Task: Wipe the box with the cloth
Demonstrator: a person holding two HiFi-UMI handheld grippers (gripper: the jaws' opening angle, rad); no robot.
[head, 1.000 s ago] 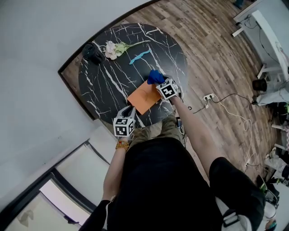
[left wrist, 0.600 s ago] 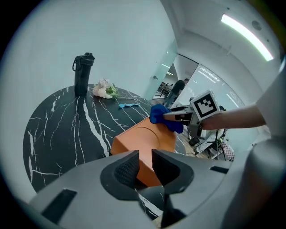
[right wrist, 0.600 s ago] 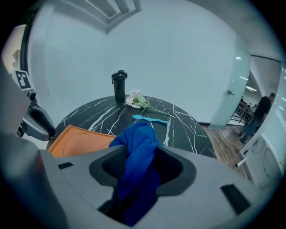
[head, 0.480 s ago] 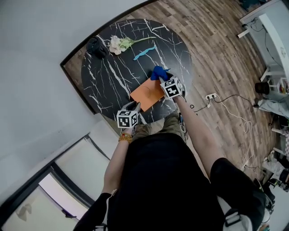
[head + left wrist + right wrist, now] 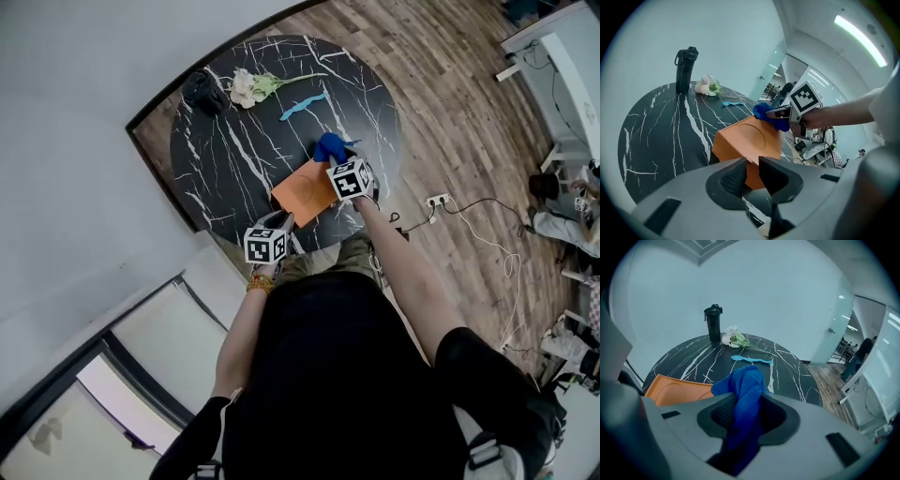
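Note:
An orange box (image 5: 302, 190) lies near the front edge of the round black marble table (image 5: 234, 159). My left gripper (image 5: 282, 223) is at the box's near corner. In the left gripper view the box (image 5: 745, 140) has that corner between my left gripper's (image 5: 753, 163) jaws, which have just closed a little and appear to press on it. A blue cloth (image 5: 328, 147) bunches at the box's far side. My right gripper (image 5: 747, 403) has been closing and is shut on the cloth (image 5: 745, 380). The left gripper view shows the cloth (image 5: 765, 111) resting on the box's far edge.
At the table's back stand a black bottle (image 5: 202, 92) and a white flower (image 5: 248, 87), with a light-blue strip (image 5: 302, 105) lying nearer the middle. A power strip with cable (image 5: 433, 201) lies on the wood floor at right. White furniture stands at the upper right.
My left gripper has come down slightly at the box's near corner. The right gripper stays with the cloth at the box's far side. The box has not visibly moved.

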